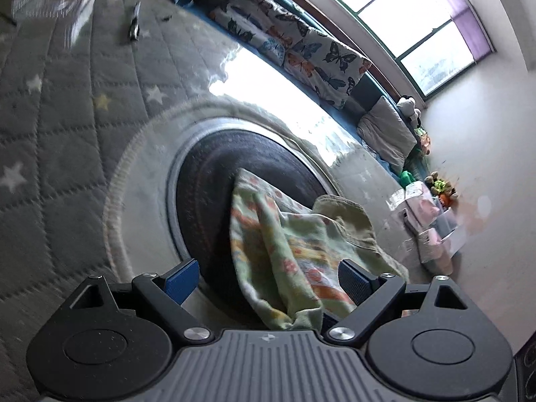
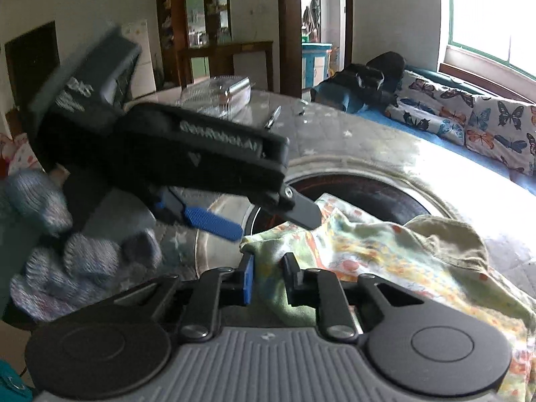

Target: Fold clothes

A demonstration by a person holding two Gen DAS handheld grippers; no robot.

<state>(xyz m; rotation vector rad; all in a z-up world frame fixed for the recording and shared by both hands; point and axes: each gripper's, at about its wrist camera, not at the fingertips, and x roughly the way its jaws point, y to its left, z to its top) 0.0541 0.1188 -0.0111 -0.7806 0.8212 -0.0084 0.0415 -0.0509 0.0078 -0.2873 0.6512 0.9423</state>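
A pale green patterned garment [image 1: 288, 248] with orange and yellow prints lies rumpled over a round dark disc [image 1: 214, 181] on the grey quilted mat. My left gripper [image 1: 268, 279] is open, its blue pads wide apart on either side of a fold of the cloth. In the right wrist view the garment [image 2: 385, 251] spreads to the right. My right gripper [image 2: 268, 278] is shut on the garment's near edge. The left gripper [image 2: 268, 224] shows there from the side, open just above the cloth.
A grey star-patterned quilted mat [image 1: 67, 117] covers the surface. A clear plastic box [image 2: 217, 95] and a pen [image 2: 273, 117] lie at its far side. Butterfly-print cushions [image 1: 301, 43] line the window bench. Small boxes and toys [image 1: 432, 214] stand by the wall.
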